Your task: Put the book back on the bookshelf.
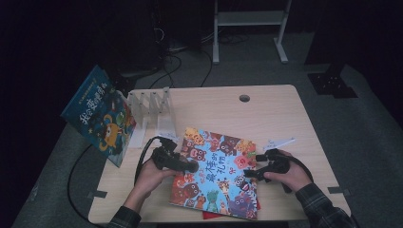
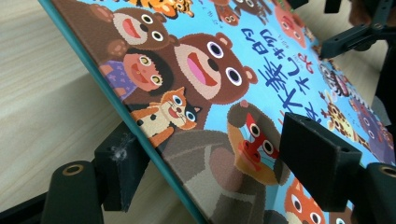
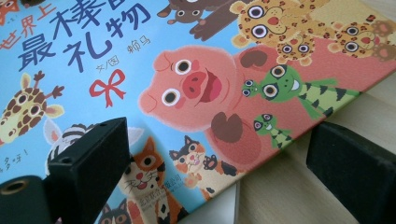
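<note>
Picture book (image 1: 216, 173) flat on counter (image 1: 275, 118), near edge, centre. Left claw (image 1: 192, 167) at book's 9 o'clock edge, jaws astride that edge, one under, one over cover, not yet pressing, released. Right claw (image 1: 248, 175) at 3 o'clock edge, jaws wide, one over cover, one off over counter, released. Second book (image 1: 97, 116) leans on white rack (image 1: 152, 109) at 10 o'clock

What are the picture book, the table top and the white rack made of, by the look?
Picture book: glossy printed card cover, probably a hardback; its edge looks stiff and soft glare lies on the artwork.
Table top: pale wood-grain laminate or veneer, matte; faint grain lines show, though real wood can't be ruled out.
White rack: smooth white, likely plastic or painted metal; too small to tell which.
</note>
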A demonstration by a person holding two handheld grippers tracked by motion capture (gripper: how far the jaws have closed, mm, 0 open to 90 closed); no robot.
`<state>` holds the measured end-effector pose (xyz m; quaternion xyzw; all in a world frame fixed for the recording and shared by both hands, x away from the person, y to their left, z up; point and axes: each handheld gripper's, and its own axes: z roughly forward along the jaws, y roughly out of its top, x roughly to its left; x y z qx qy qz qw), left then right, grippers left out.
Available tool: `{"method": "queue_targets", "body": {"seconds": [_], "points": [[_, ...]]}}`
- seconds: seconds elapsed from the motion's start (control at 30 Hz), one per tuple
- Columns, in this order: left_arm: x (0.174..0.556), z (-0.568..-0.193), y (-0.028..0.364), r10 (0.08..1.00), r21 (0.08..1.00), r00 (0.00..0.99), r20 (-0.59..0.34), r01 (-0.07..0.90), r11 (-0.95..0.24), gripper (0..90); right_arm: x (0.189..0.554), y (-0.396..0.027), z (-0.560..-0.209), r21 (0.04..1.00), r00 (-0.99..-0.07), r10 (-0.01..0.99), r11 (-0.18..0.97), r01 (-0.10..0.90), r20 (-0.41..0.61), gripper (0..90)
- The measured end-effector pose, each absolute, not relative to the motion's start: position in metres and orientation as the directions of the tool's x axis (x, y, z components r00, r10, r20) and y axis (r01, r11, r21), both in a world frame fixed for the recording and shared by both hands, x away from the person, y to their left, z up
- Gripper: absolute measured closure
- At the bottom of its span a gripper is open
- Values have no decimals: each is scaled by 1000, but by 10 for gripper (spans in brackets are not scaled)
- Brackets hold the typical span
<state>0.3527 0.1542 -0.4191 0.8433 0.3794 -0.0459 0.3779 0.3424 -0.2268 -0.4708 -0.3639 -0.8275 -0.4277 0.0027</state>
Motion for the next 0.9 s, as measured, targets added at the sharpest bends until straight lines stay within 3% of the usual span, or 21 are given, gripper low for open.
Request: {"method": "queue_targets", "body": {"seconds": [0.2,0.57,0.9], "points": [[351,-419,154,609,617,721,-329,653,-440,314,342,-240,-463,715,-759,600,414,563,251,180],[357,-437,149,607,563,686,-402,708,-427,252,343,-240,-469,685,-709,640,374,626,298,112],[361,-452,152,645,526,659,-387,732,-433,177,340,-230,-472,707,-719,635,369,603,282,84]]}}
